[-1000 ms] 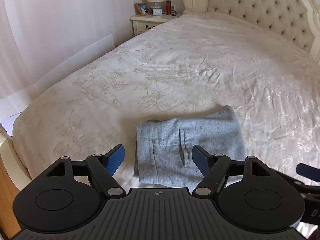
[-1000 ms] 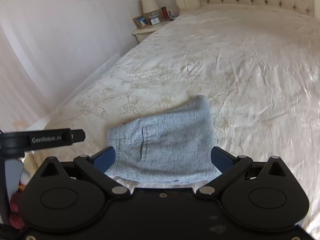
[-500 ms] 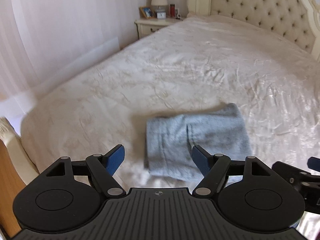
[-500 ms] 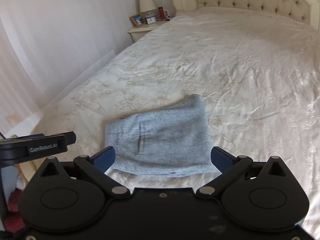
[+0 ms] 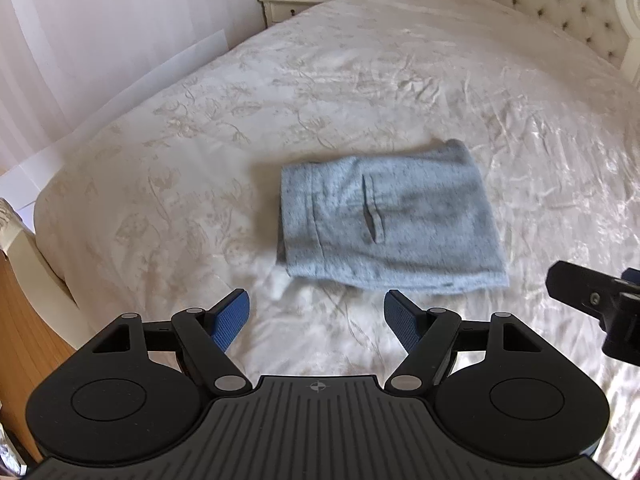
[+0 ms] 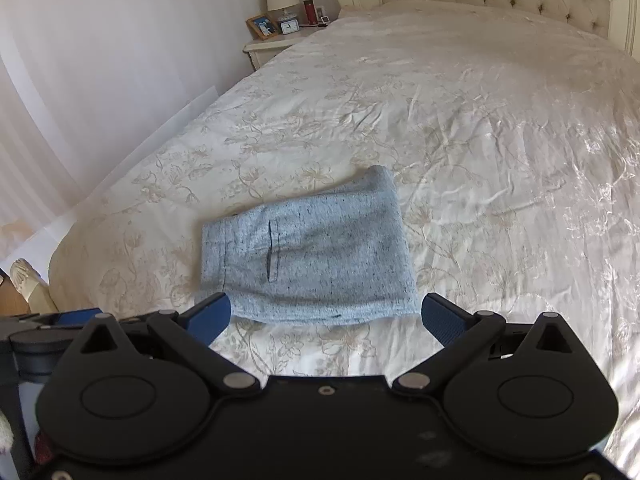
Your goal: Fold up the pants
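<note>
Both tools [image 5: 316,322] [image 6: 326,318] have backed off the folded pants [image 5: 390,220], open.

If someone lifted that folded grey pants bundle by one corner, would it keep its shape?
Probably not: the pants look like soft knit, so they would droop and unfold. Pushed, they might slide, since the bedspread looks glossy.

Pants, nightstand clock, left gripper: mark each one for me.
pants [image 6: 320,256]: right wrist view, middle of the folded grey fabric.
clock [image 6: 289,26]: right wrist view, its white face, on the nightstand.
left gripper [image 5: 317,316]: left wrist view, midway between the open blue fingertips.
</note>
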Available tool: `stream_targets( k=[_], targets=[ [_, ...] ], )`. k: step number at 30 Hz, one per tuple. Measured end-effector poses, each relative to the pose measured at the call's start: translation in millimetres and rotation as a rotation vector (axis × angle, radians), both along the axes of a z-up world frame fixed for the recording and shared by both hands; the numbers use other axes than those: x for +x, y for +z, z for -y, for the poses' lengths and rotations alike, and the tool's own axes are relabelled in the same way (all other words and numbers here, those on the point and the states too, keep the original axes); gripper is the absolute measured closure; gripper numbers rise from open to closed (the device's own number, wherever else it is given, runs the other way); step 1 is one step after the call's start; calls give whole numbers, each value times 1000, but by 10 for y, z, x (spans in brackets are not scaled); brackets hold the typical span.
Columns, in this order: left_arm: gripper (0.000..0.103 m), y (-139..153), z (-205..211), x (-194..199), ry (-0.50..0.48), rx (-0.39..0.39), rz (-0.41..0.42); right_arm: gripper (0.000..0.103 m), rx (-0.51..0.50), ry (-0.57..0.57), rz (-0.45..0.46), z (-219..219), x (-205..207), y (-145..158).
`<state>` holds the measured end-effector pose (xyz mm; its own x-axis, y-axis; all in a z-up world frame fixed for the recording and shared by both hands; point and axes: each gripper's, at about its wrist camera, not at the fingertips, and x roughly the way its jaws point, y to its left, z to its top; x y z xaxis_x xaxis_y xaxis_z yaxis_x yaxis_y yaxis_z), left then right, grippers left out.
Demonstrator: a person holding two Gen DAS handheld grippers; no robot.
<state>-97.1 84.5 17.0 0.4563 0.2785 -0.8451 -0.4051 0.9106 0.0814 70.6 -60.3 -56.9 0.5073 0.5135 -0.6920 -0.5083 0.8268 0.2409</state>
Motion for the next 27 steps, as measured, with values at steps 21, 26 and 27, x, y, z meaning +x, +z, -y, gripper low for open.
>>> stream_targets(
  k=[21, 26, 27],
  targets=[
    [30, -11, 84, -2, -2, -18, -9, 0, 18, 14, 14, 68, -78, 27],
    [30, -30, 97, 11, -3, -17, -19, 0, 26, 12, 1, 65, -55, 9],
    [30, -31, 99, 12, -3, -17, -21, 0, 27, 13, -2, 60, -52, 4]
  ],
)
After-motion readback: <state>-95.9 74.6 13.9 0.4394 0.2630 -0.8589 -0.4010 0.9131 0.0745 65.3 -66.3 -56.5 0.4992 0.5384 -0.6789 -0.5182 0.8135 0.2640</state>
